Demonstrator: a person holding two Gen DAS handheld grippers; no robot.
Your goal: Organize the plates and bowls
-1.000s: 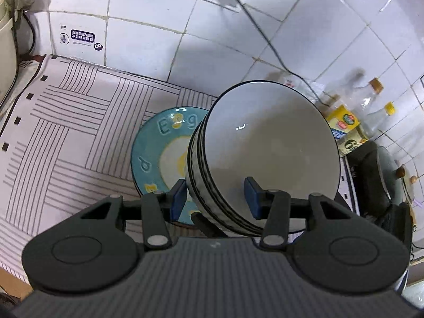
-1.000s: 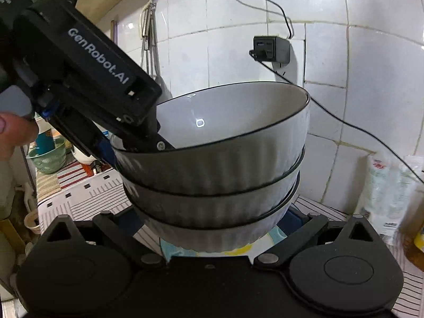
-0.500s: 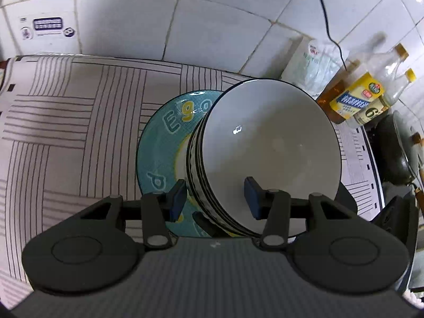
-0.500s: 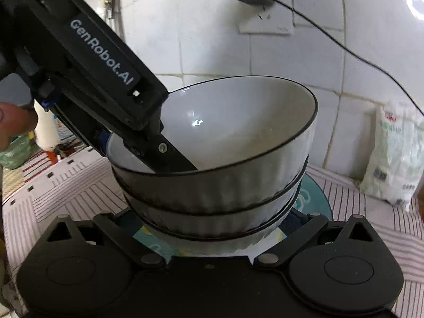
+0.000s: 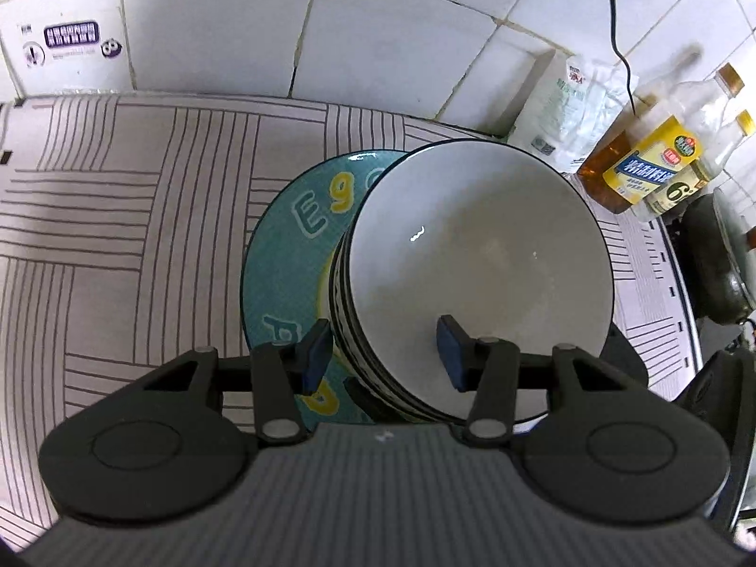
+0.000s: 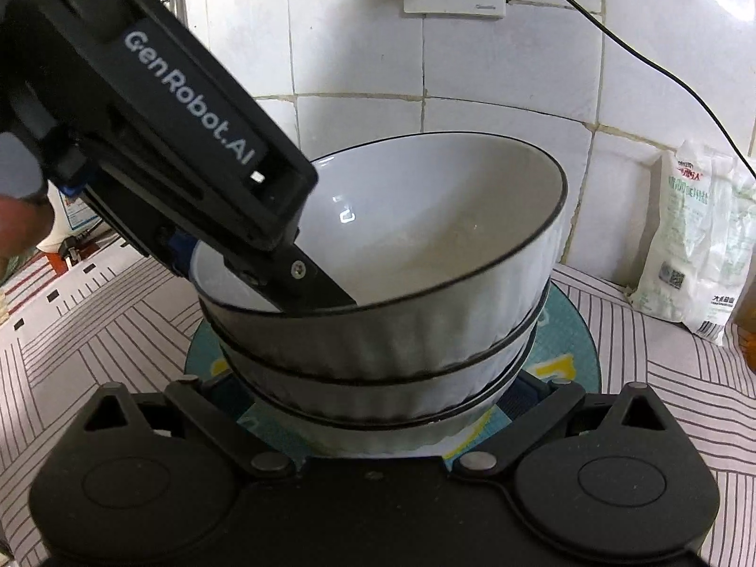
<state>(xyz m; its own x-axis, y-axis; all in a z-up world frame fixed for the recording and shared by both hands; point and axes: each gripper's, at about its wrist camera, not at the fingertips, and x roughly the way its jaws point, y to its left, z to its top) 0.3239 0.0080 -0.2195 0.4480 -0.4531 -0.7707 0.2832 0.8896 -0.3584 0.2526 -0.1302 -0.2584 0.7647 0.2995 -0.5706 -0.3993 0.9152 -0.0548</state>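
The left tool is clamped across the near wall of the nested bowls, one pad outside, one within, so the stack is carried as one. The right tool is spread beneath the stack's base; contact cannot be told. The stack is held just over the teal plate on the striped worktop, seemingly for stacking there.

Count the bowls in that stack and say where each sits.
3. The top bowl nests in the middle bowl, which nests in the bottom bowl, over the teal plate. More beneath may be hidden.
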